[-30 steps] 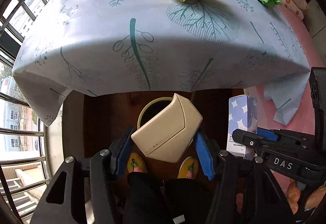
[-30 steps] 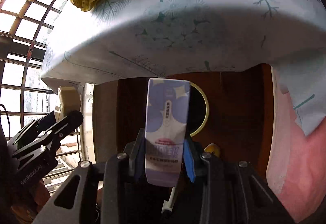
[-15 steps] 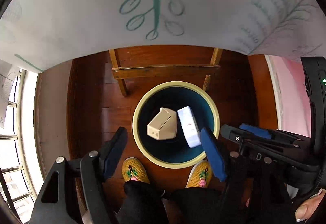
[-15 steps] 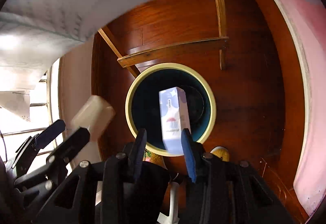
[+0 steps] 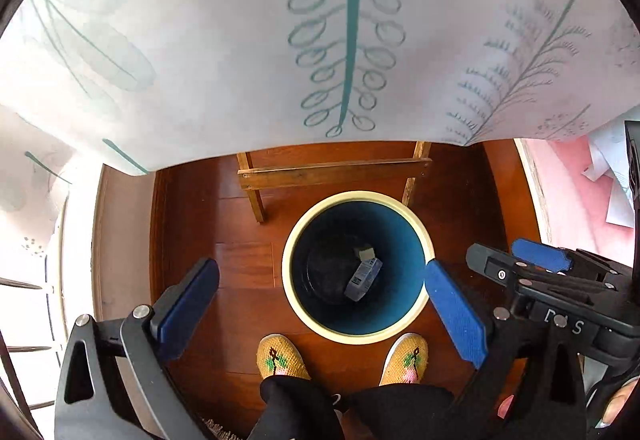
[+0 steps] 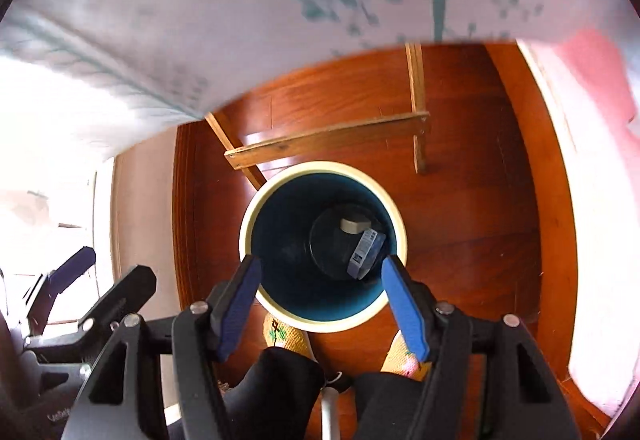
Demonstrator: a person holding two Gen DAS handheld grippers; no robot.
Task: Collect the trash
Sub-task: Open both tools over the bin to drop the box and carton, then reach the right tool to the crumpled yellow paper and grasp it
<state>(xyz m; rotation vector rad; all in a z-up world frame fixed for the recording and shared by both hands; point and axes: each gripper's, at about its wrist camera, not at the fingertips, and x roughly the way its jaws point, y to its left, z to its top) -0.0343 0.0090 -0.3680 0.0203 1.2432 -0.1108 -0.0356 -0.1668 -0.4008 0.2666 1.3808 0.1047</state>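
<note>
While both grippers hung above the round bin with the cream rim and dark teal inside, neither had hold of anything. Left gripper was spread wide, blue pads either side of the bin opening w/ nothing between them. Right gripper was also spread wide and empty, its pads framing the near rim of the bin.

Trash was down at the bottom of the bin, well below both sets of pads: a small beige carton and a blue-and-white printed box lying tilted, right beside each other, prob touching but couldn't tell for sure.

Bin sat on the reddish wood floor, just in front of a wooden table crossbar, w/ the person's yellow knitted slippers at its near edge. White leaf-print tablecloth hung above.
</note>
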